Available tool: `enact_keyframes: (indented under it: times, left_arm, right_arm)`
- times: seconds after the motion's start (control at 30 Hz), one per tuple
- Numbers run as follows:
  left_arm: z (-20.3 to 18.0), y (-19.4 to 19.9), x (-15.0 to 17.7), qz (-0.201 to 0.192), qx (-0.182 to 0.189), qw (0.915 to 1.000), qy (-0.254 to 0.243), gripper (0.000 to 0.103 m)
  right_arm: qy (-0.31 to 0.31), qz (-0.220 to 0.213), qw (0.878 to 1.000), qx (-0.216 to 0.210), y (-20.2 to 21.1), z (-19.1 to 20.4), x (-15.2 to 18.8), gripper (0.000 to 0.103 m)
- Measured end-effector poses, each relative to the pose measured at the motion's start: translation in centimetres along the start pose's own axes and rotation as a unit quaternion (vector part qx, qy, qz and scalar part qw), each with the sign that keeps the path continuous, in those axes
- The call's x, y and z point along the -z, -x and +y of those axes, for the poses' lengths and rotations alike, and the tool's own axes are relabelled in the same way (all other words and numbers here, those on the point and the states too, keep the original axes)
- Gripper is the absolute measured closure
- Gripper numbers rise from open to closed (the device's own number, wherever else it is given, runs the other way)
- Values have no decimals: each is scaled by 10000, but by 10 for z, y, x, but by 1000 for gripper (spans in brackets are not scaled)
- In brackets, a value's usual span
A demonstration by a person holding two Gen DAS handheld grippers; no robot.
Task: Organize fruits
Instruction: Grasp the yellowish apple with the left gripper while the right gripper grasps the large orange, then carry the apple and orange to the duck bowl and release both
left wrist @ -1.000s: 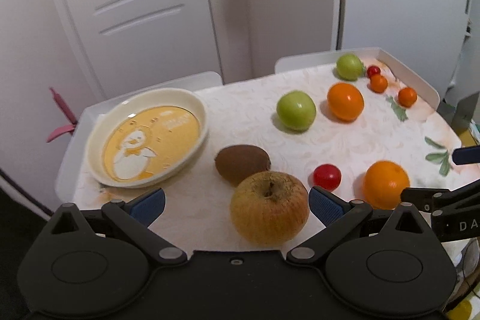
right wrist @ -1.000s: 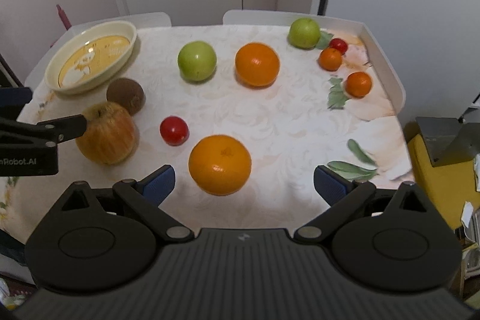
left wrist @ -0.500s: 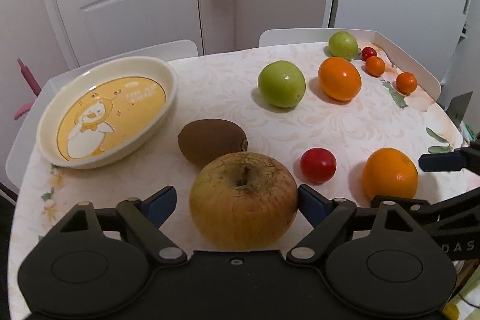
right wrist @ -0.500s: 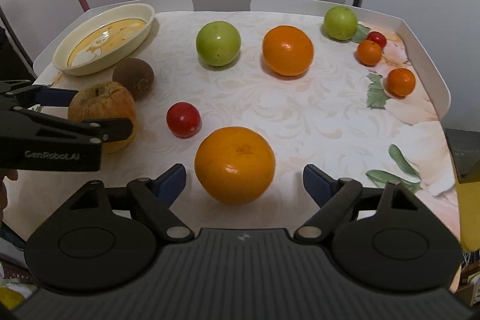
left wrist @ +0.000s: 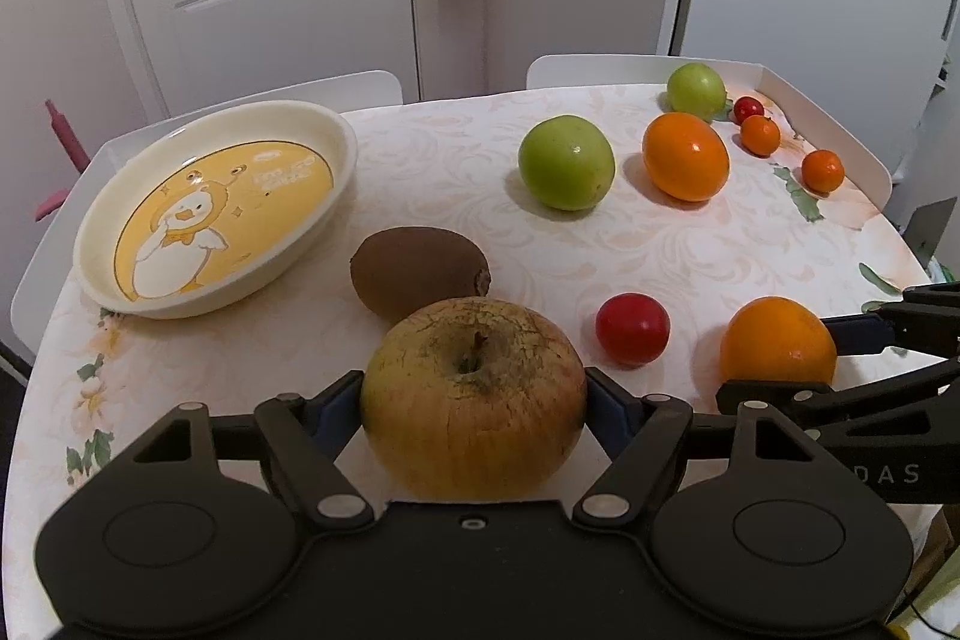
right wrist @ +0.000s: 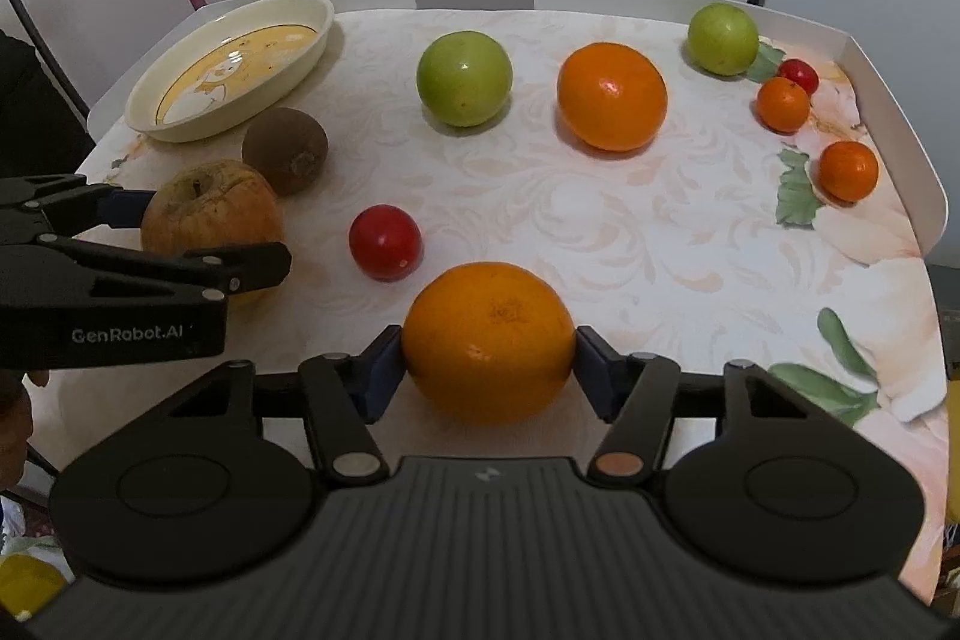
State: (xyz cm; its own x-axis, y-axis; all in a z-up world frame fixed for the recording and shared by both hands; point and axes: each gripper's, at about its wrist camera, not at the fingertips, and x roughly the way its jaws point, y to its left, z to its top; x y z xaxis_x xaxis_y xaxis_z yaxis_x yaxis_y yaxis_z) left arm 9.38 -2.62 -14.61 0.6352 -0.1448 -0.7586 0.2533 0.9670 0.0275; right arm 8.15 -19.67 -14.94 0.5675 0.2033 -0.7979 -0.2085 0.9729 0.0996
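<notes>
At the near edge of the surface (left wrist: 690, 256), straight ahead of the left claw (left wrist: 474, 403): wrinkled yellow-brown apple (left wrist: 468, 436), stem up, resting on the patterned cloth. Closing on it from both sides, blue pads against its flanks at the widest part, probably so the round fruit cannot slip forward out of the pinch. Not lifted, as far as can be told.

Just to the right, same story with the right claw (right wrist: 489, 373): closing on the large orange (right wrist: 489, 334), one pad pressed to each side, fruit sitting on the surface. Two hands, two fruits at once, presumably to carry both in one go.

Directly behind the apple, touching or nearly so: kiwi (left wrist: 417, 268). Worth lifting up rather than pushing forward, or risks nudging it. Between apple and large orange, apart from both: red tomato-like fruit (left wrist: 632, 328), close enough to get knocked by either claw swinging sideways.

Further left and back: empty duck-printed dish (left wrist: 336, 142), likely destination, with the kiwi partly across the path to it. Farther off, well clear: green apple (left wrist: 566, 162), second orange (left wrist: 685, 155), another green fruit (left wrist: 696, 88), and three small red and orange fruits (left wrist: 759, 135) clustered toward the far right corner.
</notes>
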Motion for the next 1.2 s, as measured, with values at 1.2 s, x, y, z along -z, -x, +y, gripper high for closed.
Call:
enact_keyframes:
  times: [1.2]
  left_arm:
    - [101,101,-70,-900,-1121,9834,1103,24]
  right_arm:
    - [557,-679,9930,-795,39,57,-140,28]
